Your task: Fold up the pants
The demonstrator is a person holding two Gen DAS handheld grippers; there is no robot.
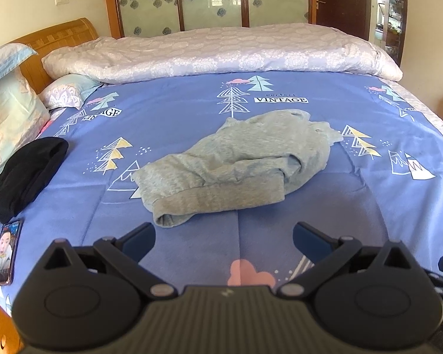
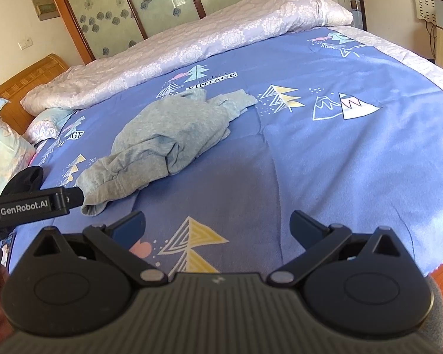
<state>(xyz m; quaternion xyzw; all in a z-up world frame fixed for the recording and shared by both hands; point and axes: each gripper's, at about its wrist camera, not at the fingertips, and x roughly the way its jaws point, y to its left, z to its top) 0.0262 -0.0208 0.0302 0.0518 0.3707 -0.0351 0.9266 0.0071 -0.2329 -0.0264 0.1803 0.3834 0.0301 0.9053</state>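
Grey pants (image 1: 239,165) lie crumpled in a heap in the middle of the blue bedspread (image 1: 177,118); they also show in the right wrist view (image 2: 168,141), ahead and to the left. My left gripper (image 1: 224,236) is open and empty, hovering just short of the heap's near edge. My right gripper (image 2: 217,224) is open and empty, above bare bedspread (image 2: 339,162) to the right of the pants. The left gripper's body (image 2: 35,205) shows at the left edge of the right wrist view, close to the pants' near end.
A black garment (image 1: 23,177) and a phone (image 1: 6,253) with a lit screen lie at the bed's left side. Pillows (image 1: 9,112) and a wooden headboard (image 1: 56,38) are at the left. A rolled lilac duvet (image 1: 221,53) lies along the far side.
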